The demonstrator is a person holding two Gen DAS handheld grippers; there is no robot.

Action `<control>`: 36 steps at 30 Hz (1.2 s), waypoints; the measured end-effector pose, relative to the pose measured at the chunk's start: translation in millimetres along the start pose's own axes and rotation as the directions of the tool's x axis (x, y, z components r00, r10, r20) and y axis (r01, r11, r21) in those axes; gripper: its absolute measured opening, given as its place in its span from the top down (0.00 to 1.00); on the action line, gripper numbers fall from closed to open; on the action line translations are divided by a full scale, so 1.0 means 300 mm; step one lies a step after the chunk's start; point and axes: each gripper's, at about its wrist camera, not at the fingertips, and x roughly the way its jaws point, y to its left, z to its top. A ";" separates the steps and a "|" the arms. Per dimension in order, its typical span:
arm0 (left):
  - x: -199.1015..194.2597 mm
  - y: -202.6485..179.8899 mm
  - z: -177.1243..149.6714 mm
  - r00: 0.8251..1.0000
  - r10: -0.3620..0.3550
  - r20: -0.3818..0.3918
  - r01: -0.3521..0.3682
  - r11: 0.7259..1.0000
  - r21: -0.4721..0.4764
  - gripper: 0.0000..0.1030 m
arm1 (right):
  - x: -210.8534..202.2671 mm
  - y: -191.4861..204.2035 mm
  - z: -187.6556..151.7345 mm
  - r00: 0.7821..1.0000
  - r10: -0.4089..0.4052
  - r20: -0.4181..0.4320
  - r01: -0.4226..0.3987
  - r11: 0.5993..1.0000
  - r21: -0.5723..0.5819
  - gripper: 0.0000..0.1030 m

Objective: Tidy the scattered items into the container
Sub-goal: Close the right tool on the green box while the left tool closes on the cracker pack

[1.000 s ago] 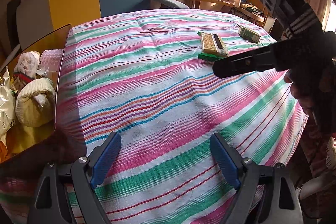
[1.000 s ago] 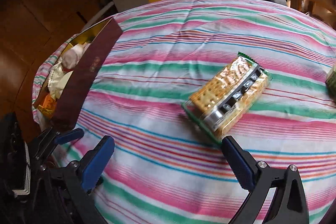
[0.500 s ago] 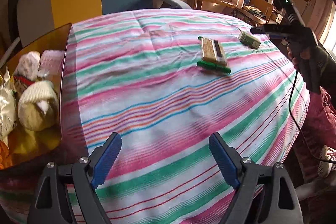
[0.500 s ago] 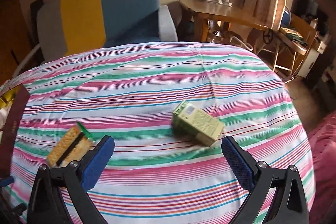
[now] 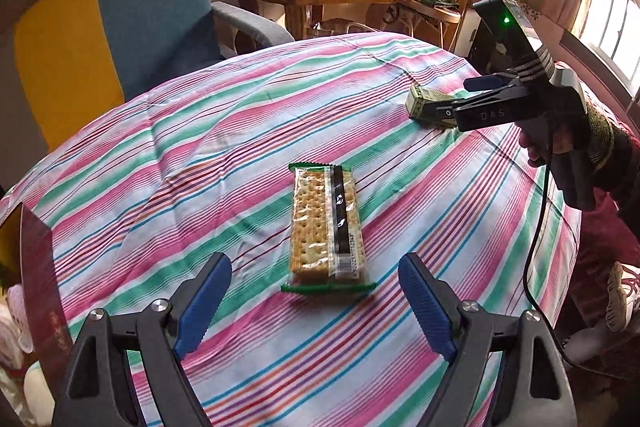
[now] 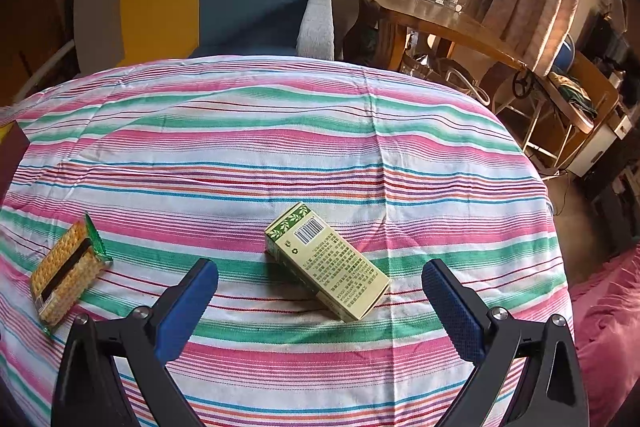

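A cracker packet [image 5: 326, 227] with green sealed ends lies flat on the striped cloth, just ahead of my open left gripper [image 5: 316, 291], its near end between the blue pads. In the right wrist view the same packet [image 6: 66, 277] lies at the left. A pale green carton [image 6: 326, 261] lies on its side just ahead of my open right gripper [image 6: 320, 293]. From the left wrist view that carton [image 5: 426, 105] sits far right, with the right gripper [image 5: 466, 95] at it. The dark red container [image 5: 42, 291] holding snacks stands at the left edge.
The round table [image 6: 280, 131] under the striped cloth drops off on all sides. A blue and yellow armchair [image 5: 132, 23] stands behind it. A wooden side table [image 6: 440, 23] with cups is further back. A hand [image 5: 556, 143] and sleeve hold the right gripper.
My left gripper has moved away from the container up to the cracker packet. My right gripper has left the cracker packet, swung right and closed in on the green carton.
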 end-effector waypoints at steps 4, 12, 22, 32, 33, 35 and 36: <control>0.071 -0.012 0.023 0.999 0.004 -0.036 -0.003 1.000 0.022 0.16 | 0.033 -0.016 -0.006 0.999 0.016 -0.036 -0.016 1.000 -0.020 0.05; 0.154 0.016 0.041 0.997 0.005 -0.083 -0.006 1.000 -0.014 0.28 | 0.048 -0.015 -0.028 0.998 0.033 -0.051 -0.034 0.999 -0.005 0.41; 0.143 0.019 0.007 0.996 -0.007 -0.089 0.004 0.999 -0.034 0.50 | 0.039 0.012 -0.058 0.998 0.049 -0.049 -0.048 0.998 0.028 0.66; 0.023 0.070 -0.137 0.997 -0.028 -0.077 0.017 0.990 -0.142 0.50 | -0.080 0.184 -0.155 0.987 0.157 0.028 -0.159 0.976 0.151 0.71; 0.009 0.078 -0.156 0.997 -0.026 -0.074 0.014 0.988 -0.153 0.50 | -0.094 0.209 -0.170 0.985 0.169 0.035 -0.172 0.973 0.156 0.71; -0.021 0.091 -0.198 0.997 -0.023 -0.069 0.011 0.985 -0.173 0.50 | -0.122 0.264 -0.205 0.980 0.193 0.044 -0.197 0.966 0.167 0.71; -0.037 0.096 -0.219 0.998 -0.021 -0.067 0.009 0.983 -0.182 0.50 | -0.137 0.293 -0.223 0.979 0.197 0.049 -0.203 0.965 0.169 0.71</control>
